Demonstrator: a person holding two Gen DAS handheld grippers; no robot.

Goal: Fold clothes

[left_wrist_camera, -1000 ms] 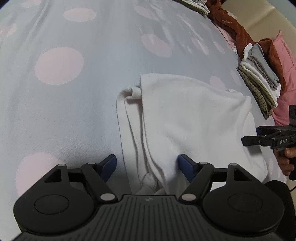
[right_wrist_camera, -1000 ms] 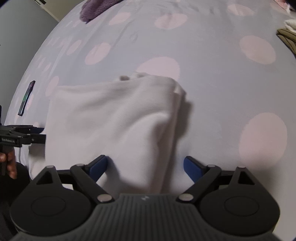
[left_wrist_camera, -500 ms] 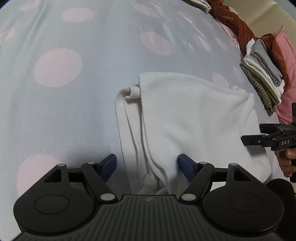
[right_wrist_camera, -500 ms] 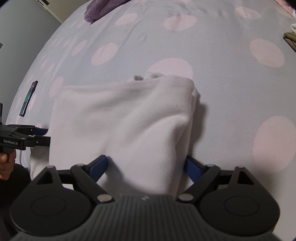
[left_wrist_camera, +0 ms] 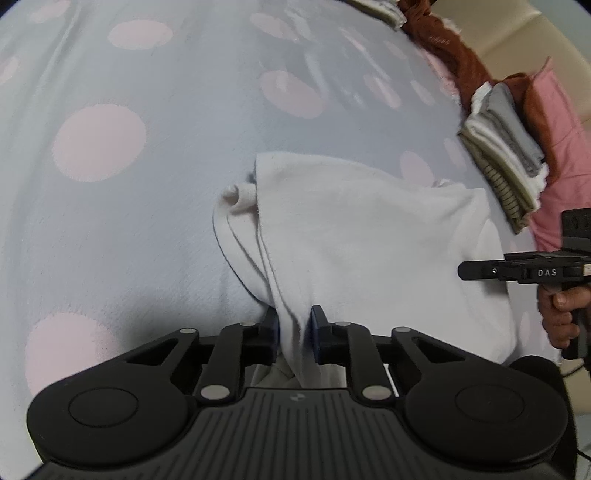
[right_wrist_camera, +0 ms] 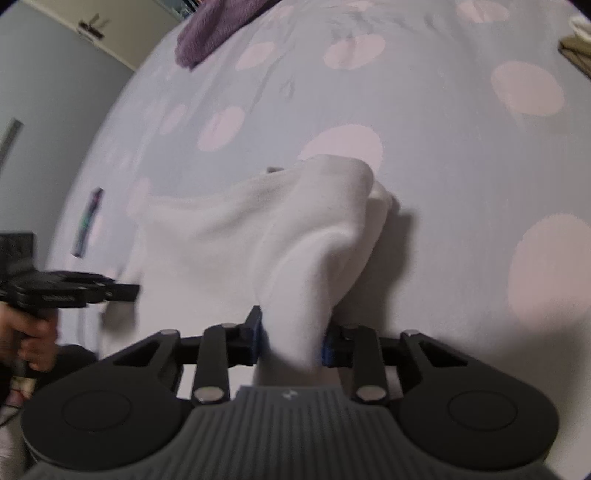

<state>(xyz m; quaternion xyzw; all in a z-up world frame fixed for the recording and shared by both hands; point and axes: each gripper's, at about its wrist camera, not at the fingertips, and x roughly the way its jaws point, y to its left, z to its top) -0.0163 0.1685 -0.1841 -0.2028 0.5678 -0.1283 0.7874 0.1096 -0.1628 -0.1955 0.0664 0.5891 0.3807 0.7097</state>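
A white fleecy garment (left_wrist_camera: pixel 362 229) lies partly folded on the bed, its layered edges showing on the left side. My left gripper (left_wrist_camera: pixel 294 326) is shut on the garment's near edge, cloth bunched between the blue pads. In the right wrist view the same white garment (right_wrist_camera: pixel 229 236) rises in a fold toward my right gripper (right_wrist_camera: pixel 291 338), which is shut on its near corner. Each gripper shows in the other's view: the right one (left_wrist_camera: pixel 480 270) at the garment's right side, the left one (right_wrist_camera: pixel 118 291) at its left side, both held by a hand.
The bed wears a pale blue sheet with pink dots (left_wrist_camera: pixel 99 142). A stack of folded clothes (left_wrist_camera: pixel 506 162) sits at the right by a rust-brown garment (left_wrist_camera: pixel 443 48) and pink pillow (left_wrist_camera: pixel 561 122). A purple towel (right_wrist_camera: pixel 214 26) and a dark remote (right_wrist_camera: pixel 88 221) lie far left.
Both grippers were open around the garment's near edge; now both have shut on it, pinching the cloth up into ridges.
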